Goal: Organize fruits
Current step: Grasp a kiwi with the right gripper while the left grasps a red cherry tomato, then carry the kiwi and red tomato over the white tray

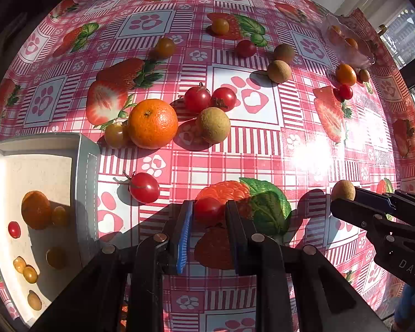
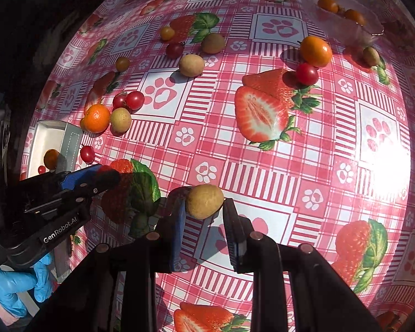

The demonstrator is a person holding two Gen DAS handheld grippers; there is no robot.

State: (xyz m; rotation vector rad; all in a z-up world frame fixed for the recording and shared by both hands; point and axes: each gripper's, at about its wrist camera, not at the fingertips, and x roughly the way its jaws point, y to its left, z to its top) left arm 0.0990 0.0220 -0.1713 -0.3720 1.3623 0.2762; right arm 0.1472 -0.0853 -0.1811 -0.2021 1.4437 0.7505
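Observation:
My left gripper point(image 1: 209, 211) is shut on a red cherry tomato point(image 1: 207, 209) just above the tablecloth. My right gripper point(image 2: 204, 203) is shut on a tan longan point(image 2: 204, 201); it also shows in the left wrist view point(image 1: 343, 191). A white box point(image 1: 36, 166) at the left holds a tangerine point(image 1: 36, 209), a small red tomato point(image 1: 14, 229) and several yellow ones. Loose on the cloth lie a tangerine point(image 1: 153, 123), a longan point(image 1: 213, 125), two red tomatoes point(image 1: 209, 99) and a stemmed red tomato point(image 1: 144, 187).
A clear glass bowl point(image 2: 343, 11) with orange tomatoes stands at the far right. Near it lie an orange tomato point(image 2: 315, 51), a red tomato point(image 2: 307, 74) and a longan point(image 2: 371, 56). More longans point(image 1: 279, 71) and small tomatoes lie farther back. Sun glare covers the right side.

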